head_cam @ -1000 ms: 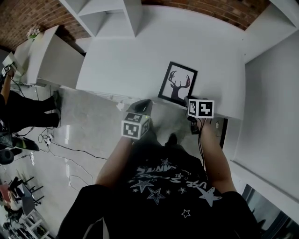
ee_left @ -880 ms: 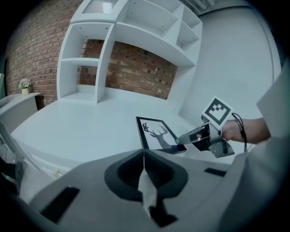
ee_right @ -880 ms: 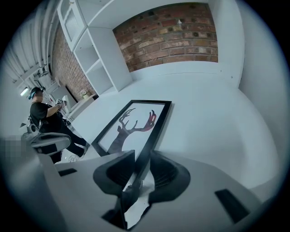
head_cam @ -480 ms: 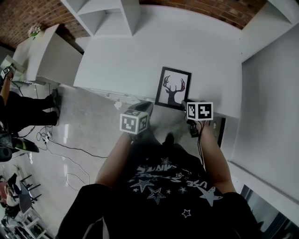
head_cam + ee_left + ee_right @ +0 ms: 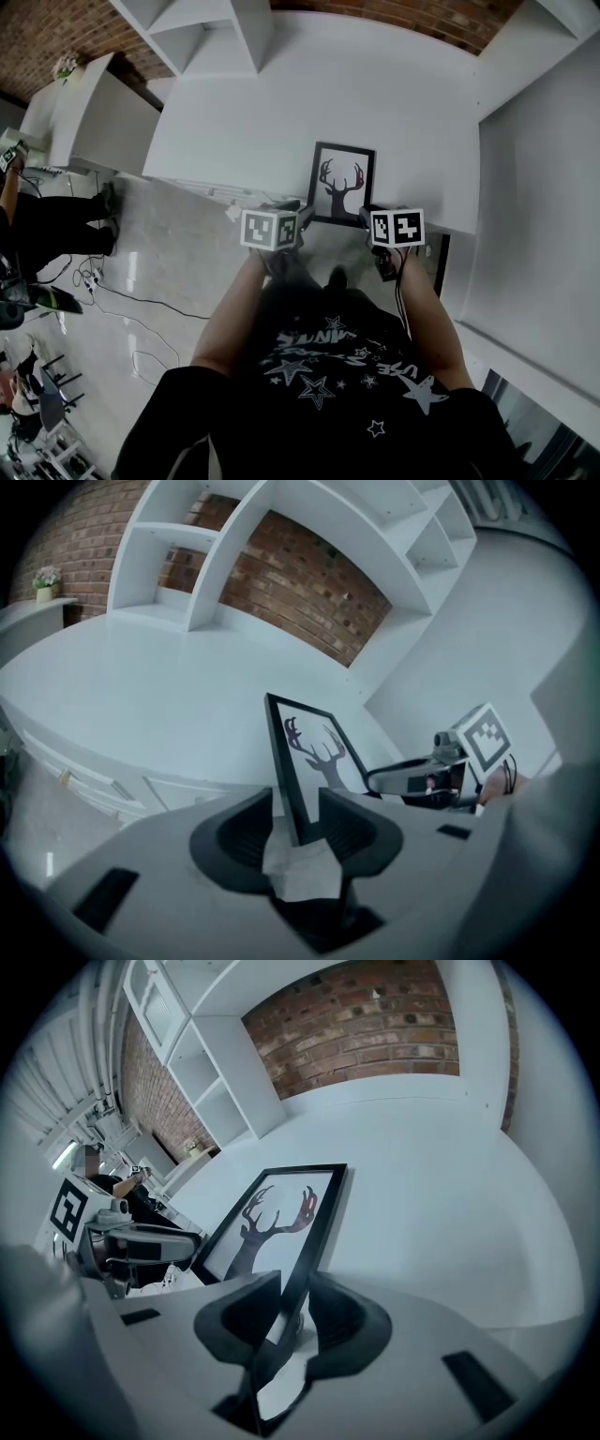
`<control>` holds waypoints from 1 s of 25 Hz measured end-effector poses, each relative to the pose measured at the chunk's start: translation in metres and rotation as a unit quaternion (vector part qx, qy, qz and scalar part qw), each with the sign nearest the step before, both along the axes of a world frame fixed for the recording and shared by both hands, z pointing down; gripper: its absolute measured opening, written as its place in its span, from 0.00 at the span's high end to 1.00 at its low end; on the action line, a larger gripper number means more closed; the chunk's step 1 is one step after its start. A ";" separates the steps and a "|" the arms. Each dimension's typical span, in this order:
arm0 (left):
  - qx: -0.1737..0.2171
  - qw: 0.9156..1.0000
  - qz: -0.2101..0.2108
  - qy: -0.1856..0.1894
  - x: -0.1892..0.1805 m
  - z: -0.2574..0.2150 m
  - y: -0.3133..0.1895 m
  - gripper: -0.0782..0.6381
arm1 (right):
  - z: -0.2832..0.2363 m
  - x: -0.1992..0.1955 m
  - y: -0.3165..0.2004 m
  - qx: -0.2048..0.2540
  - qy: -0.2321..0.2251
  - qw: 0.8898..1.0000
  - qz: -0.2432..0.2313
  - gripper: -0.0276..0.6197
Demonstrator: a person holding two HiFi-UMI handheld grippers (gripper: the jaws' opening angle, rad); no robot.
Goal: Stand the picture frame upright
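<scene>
Nearest, the left gripper (image 5: pixel 296 214): jaws opening, wide, with the frame's (image 5: pixel 342 183) left edge between them, not pinched. Beside it the right gripper (image 5: pixel 367 215): jaws closing onto the frame's right edge, pads on both faces. The frame sits at the tabletop's (image 5: pixel 281 103) near edge, deer print showing.

Soft, even, cool light fills the room. The white bench (image 5: pixel 375 103) is bright without glare and carries only faint shadows. Strong wide-angle distortion bows the shelves (image 5: pixel 225 560) and the brick wall (image 5: pixel 375 1026). Both gripper views darken to black at the corners, and their nearest foreground is blurred while the picture frame (image 5: pixel 272 1222) stays sharp.
</scene>
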State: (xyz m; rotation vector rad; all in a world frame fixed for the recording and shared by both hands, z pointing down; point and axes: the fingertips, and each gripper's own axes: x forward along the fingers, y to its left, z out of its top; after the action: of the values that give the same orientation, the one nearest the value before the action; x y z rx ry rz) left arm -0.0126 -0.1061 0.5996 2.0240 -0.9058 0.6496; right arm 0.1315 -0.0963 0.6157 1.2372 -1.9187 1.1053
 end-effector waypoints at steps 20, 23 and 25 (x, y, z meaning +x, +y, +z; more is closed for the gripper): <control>-0.072 0.997 -0.008 0.011 0.014 0.028 0.002 0.73 | 0.004 0.001 0.010 -0.005 -0.036 0.999 0.002 0.81; -0.072 0.997 -0.017 0.005 0.012 0.028 0.002 0.75 | 0.007 0.001 0.011 -0.016 -0.064 0.998 0.022 0.81; -0.075 0.997 -0.023 0.004 0.012 0.028 0.003 0.75 | 0.010 0.000 0.011 -0.022 -0.078 0.996 0.027 0.80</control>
State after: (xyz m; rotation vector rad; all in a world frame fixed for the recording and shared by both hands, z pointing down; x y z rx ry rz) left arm -0.0010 -0.1034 0.6279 1.8669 -0.8702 0.6645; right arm 0.1317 -0.0852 0.6256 1.2162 -1.9731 1.2998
